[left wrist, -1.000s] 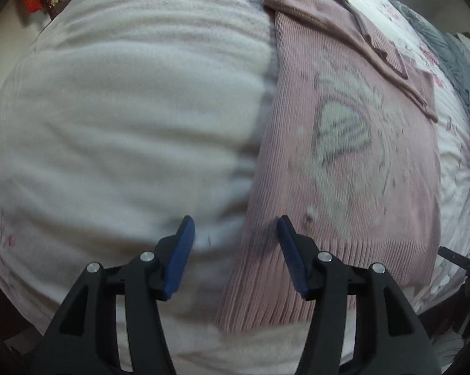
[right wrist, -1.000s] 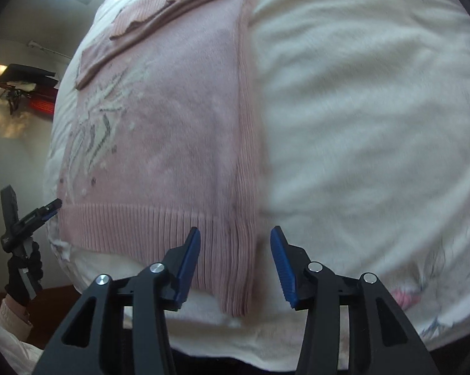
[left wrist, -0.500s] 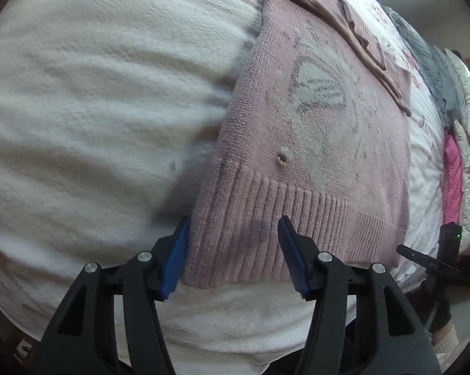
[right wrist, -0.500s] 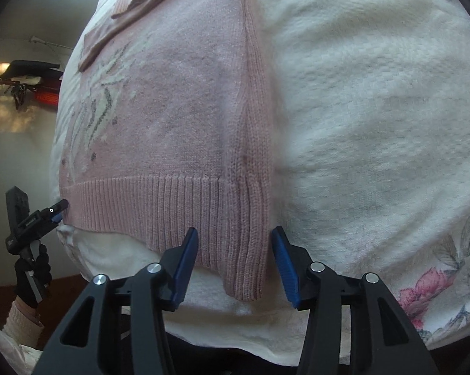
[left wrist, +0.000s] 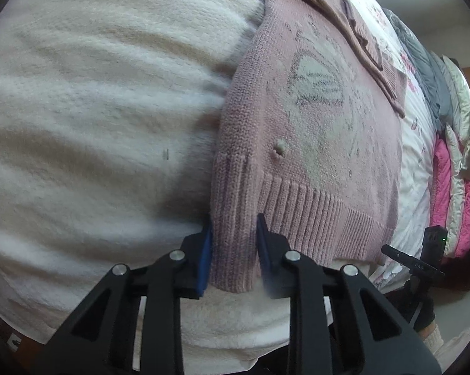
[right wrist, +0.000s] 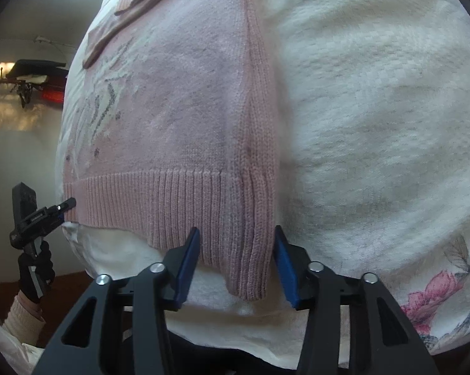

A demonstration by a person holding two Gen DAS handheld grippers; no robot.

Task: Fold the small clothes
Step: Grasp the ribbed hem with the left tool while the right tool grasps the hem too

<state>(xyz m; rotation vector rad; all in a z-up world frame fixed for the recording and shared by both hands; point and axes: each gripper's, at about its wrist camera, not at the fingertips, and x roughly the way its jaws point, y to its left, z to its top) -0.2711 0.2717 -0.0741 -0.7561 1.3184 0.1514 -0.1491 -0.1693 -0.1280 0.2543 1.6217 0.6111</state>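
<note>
Clenching pink sweater (left wrist: 322, 131) hem corner: left claw (left wrist: 233, 251); right claw (right wrist: 236, 265) spread, straddling other corner.

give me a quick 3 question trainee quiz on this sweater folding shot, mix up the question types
1. True or false: the pink sweater lies flat on a white blanket.
2. Multiple choice: which part of the sweater sits between the fingers of the left gripper? A. the collar B. a corner of the ribbed hem C. a sleeve cuff
3. Fill in: the right gripper straddles the other hem corner with its jaws ____.

Key: 1 true; 2 B; 3 open
</note>
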